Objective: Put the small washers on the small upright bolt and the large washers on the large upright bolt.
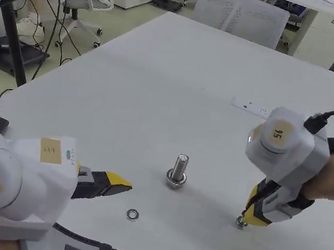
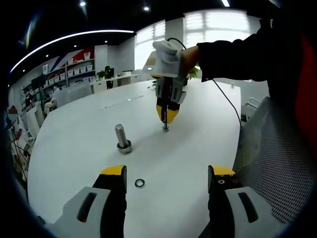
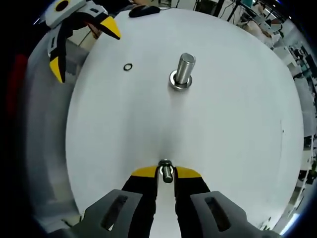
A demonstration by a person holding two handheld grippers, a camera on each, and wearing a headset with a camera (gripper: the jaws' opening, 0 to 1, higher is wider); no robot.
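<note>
My right hand-held gripper (image 3: 166,174) is pinched on the small upright bolt (image 3: 165,170), which stands on the white surface (image 1: 159,87). My left hand-held gripper (image 2: 167,171) is spread wide with a loose washer (image 2: 140,183) lying just ahead of it. The large upright bolt (image 1: 179,166) stands between the two.

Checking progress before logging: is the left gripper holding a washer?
No: the left gripper is open and empty, and the small silver metal washer lies loose on the white table.
</note>
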